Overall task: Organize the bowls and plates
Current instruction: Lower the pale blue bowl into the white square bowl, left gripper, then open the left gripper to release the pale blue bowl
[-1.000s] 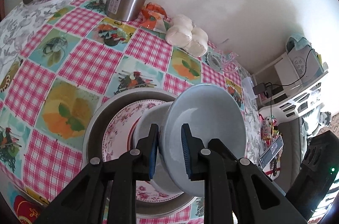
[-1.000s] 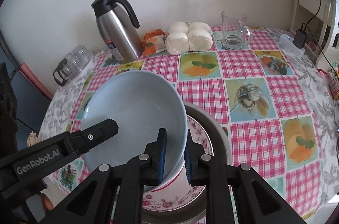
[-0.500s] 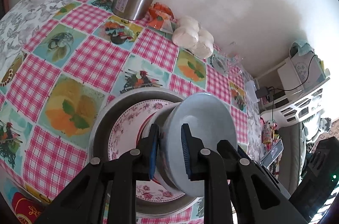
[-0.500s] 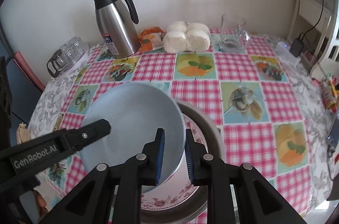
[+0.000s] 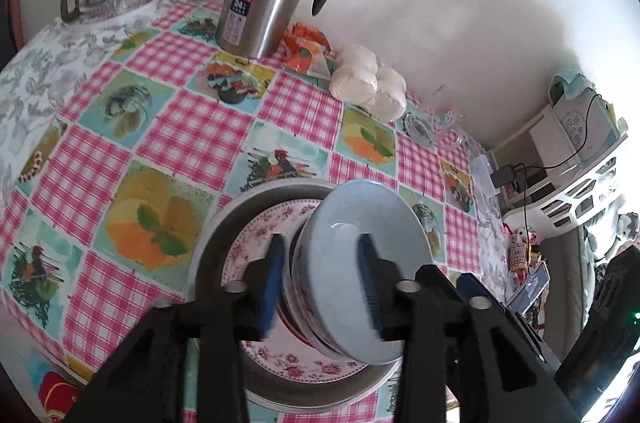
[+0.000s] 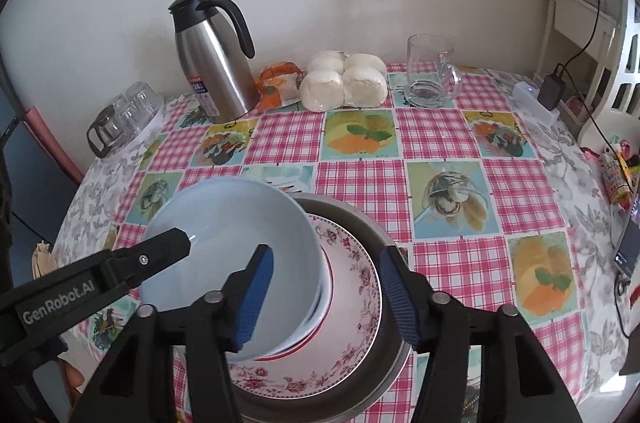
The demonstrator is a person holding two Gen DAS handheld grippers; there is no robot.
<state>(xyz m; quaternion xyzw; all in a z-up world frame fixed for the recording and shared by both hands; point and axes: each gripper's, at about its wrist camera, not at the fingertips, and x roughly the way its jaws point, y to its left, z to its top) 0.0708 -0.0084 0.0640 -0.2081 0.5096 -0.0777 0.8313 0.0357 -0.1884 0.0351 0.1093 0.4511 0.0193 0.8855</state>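
A light blue bowl [image 5: 372, 223] [image 6: 240, 223] rests slightly tilted on a red-rimmed bowl [image 6: 327, 287]. Both sit on a floral plate [image 5: 256, 243] [image 6: 356, 263] inside a metal basin [image 5: 224, 235] [image 6: 344, 209]. My left gripper [image 5: 320, 279] straddles the blue bowl's near rim. Its jaws are opening and the pads stand clear of the rim. My right gripper [image 6: 326, 295] straddles the opposite rim, one pad inside the bowl and one over the plate. Its jaws are opening too, and neither pad touches the bowl. The left gripper's finger [image 6: 172, 243] shows in the right wrist view.
A steel thermos jug [image 6: 212, 63], wrapped buns [image 6: 344, 83], a glass mug [image 6: 428, 71] and a tray of glass cups [image 6: 124, 115] line the table's far side by the wall. A white shelf unit [image 6: 580, 23] with cables stands at the right.
The blue bowl came down from a steep tilt onto the stack in the basin. Both grippers, which were shut on its rim, have spread their jaws off it.
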